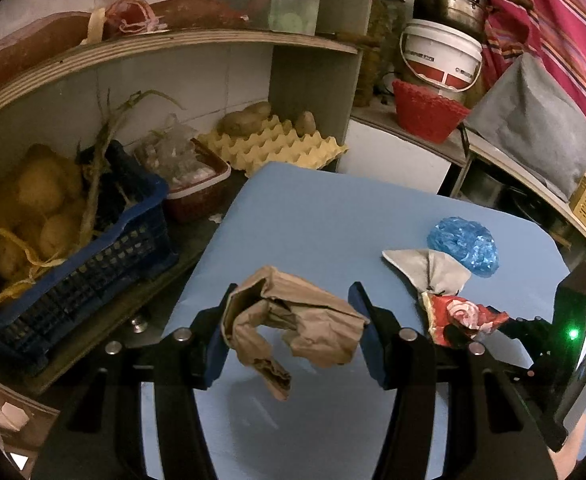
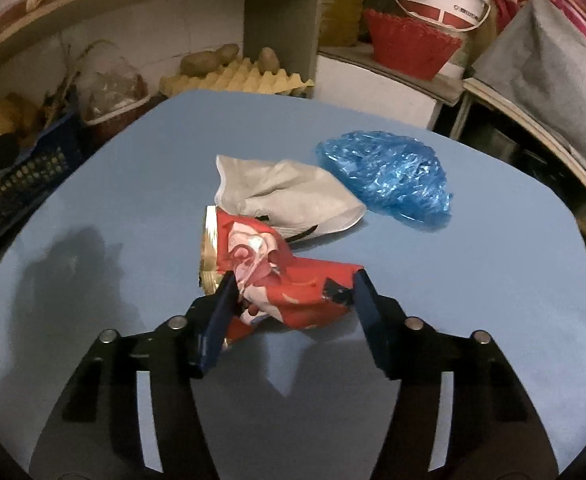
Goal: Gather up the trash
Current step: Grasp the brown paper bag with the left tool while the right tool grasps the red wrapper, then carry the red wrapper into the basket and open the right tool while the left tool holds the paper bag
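Already the crumpled brown paper [image 1: 293, 320] is pinched in the left gripper [image 1: 293, 334], lifted off the blue tabletop [image 2: 473, 300]; the red wrapper [image 2: 289, 288] is bracketed by the right gripper [image 2: 293, 316], pads touching it. Slippery foil could be squeezed out sideways. Beyond, cluttered shelves [image 1: 173, 44] are seen

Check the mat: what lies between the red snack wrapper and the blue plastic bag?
A crumpled grey-white pouch lies between them in the right wrist view, touching the red snack wrapper and sitting close beside the blue plastic bag.
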Action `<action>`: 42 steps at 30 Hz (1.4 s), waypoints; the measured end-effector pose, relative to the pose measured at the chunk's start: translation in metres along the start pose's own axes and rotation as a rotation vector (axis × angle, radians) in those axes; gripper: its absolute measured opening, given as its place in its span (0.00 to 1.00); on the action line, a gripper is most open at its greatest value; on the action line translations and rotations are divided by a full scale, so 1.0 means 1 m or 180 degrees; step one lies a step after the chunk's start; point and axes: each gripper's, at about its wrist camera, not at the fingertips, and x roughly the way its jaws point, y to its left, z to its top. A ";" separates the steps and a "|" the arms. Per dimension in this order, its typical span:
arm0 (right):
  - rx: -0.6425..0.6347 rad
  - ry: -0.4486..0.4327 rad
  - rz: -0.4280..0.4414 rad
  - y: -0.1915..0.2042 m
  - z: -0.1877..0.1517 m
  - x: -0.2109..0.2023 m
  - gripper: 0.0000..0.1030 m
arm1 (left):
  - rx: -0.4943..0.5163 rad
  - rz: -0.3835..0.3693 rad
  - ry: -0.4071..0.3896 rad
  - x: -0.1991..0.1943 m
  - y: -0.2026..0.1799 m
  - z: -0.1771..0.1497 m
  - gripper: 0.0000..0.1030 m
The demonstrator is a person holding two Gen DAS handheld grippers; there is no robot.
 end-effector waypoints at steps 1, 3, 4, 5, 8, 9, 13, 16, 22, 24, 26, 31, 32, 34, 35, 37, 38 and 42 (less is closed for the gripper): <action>-0.0004 -0.0003 0.0015 0.000 0.000 -0.001 0.49 | 0.0005 -0.0006 -0.0001 0.000 -0.001 0.000 0.53; 0.0002 -0.0008 0.0038 -0.002 0.000 -0.004 0.46 | 0.0021 -0.0011 -0.0005 -0.001 -0.004 -0.001 0.53; 0.0010 -0.0013 0.0054 -0.005 -0.001 -0.006 0.46 | 0.0036 -0.0010 -0.0009 -0.001 -0.006 -0.001 0.53; 0.0016 -0.0016 0.0065 -0.008 -0.002 -0.009 0.45 | 0.0049 -0.0005 -0.0013 -0.002 -0.009 -0.002 0.53; 0.0036 -0.0053 0.0053 -0.016 -0.005 -0.019 0.45 | 0.0123 0.0007 -0.0030 -0.002 -0.017 -0.003 0.53; 0.0043 -0.0073 0.0039 -0.019 -0.006 -0.023 0.45 | 0.0148 0.0010 -0.0040 -0.002 -0.021 -0.004 0.53; 0.0115 -0.0156 -0.0046 -0.042 -0.012 -0.043 0.45 | 0.0183 -0.0021 -0.0053 -0.003 -0.035 -0.005 0.53; 0.0197 -0.0213 -0.0123 -0.065 -0.019 -0.058 0.45 | 0.0250 -0.0033 -0.0067 -0.003 -0.048 -0.008 0.53; 0.0378 -0.0310 -0.0249 -0.112 -0.036 -0.086 0.45 | 0.0345 -0.0056 -0.0080 -0.001 -0.073 -0.017 0.53; 0.0413 -0.0335 -0.0287 -0.123 -0.041 -0.092 0.45 | 0.0369 -0.0080 -0.0077 0.000 -0.082 -0.020 0.53; 0.0458 -0.0367 -0.0330 -0.137 -0.048 -0.103 0.45 | 0.0401 -0.0096 -0.0075 -0.001 -0.091 -0.024 0.53; 0.0562 -0.0433 -0.0401 -0.167 -0.062 -0.125 0.45 | 0.0490 -0.0152 -0.0079 -0.007 -0.117 -0.037 0.53; 0.0581 -0.0444 -0.0411 -0.172 -0.065 -0.128 0.45 | 0.0516 -0.0157 -0.0087 -0.009 -0.124 -0.039 0.53; 0.0633 -0.0468 -0.0435 -0.185 -0.071 -0.136 0.45 | 0.0593 -0.0156 -0.0118 -0.013 -0.136 -0.044 0.53; 0.0664 -0.0485 -0.0444 -0.191 -0.074 -0.141 0.45 | 0.0635 -0.0150 -0.0143 -0.016 -0.143 -0.046 0.53; 0.0709 -0.0525 -0.0462 -0.202 -0.080 -0.150 0.45 | 0.0680 -0.0198 -0.0157 -0.021 -0.155 -0.049 0.53; 0.0720 -0.0541 -0.0471 -0.207 -0.083 -0.154 0.45 | 0.0716 -0.0219 -0.0173 -0.026 -0.163 -0.052 0.53; 0.0754 -0.0597 -0.0538 -0.228 -0.097 -0.173 0.45 | 0.0873 -0.0221 -0.0254 -0.037 -0.191 -0.062 0.53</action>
